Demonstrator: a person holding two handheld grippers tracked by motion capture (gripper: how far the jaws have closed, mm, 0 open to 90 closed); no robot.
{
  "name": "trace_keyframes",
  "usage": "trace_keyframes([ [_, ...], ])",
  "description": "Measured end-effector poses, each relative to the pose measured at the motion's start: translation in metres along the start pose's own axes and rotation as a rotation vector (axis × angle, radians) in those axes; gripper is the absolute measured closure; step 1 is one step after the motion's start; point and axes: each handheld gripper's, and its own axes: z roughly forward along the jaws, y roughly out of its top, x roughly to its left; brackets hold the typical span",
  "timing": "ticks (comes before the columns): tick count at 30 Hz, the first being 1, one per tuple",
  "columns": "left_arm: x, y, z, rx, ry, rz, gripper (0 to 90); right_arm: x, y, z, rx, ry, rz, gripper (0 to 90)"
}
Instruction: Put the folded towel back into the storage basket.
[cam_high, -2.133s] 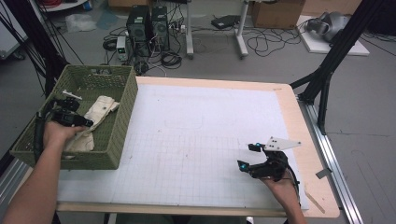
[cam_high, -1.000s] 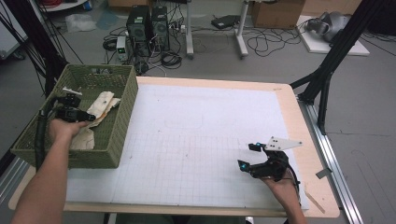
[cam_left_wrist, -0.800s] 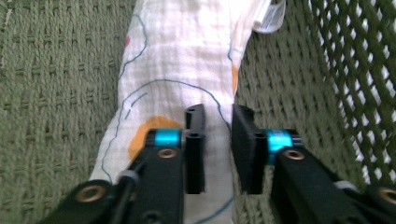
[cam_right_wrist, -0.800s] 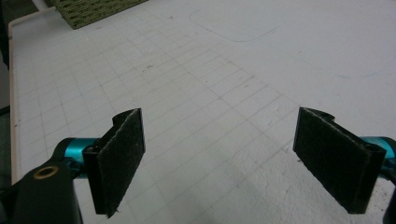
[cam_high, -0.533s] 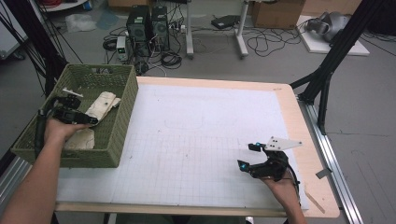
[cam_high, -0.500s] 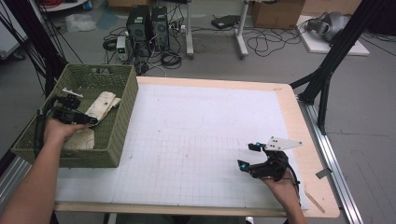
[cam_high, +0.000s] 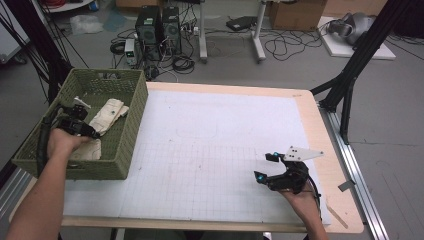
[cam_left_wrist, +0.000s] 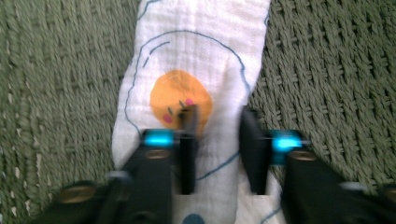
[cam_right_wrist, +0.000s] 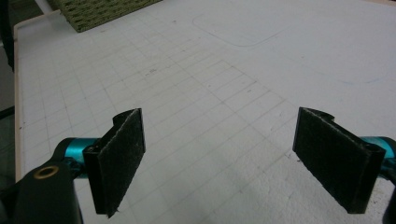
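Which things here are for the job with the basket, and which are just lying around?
For the job:
- white cloth with an orange face drawn on it, under the left gripper
- green woven basket the cloth lies in
- right gripper, open, waiting over the white gridded table

Just lying about:
- computer towers on the floor
- tangled cables
- cardboard box
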Motion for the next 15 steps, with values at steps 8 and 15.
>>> trace_keyframes([
  [8, -0.0011, 0.0039, -0.0057, -0.104, -0.031, -0.065, 83.4, 0.0004, 0.0004, -0.001, -0.005, 0.004, -0.001, 16.1],
  [15, -0.0049, 0.0064, -0.0014, -0.189, -0.12, -0.117, 63.8, 0.0007, 0.0004, -0.0008, 0.0, 0.005, 0.0, 16.2],
])
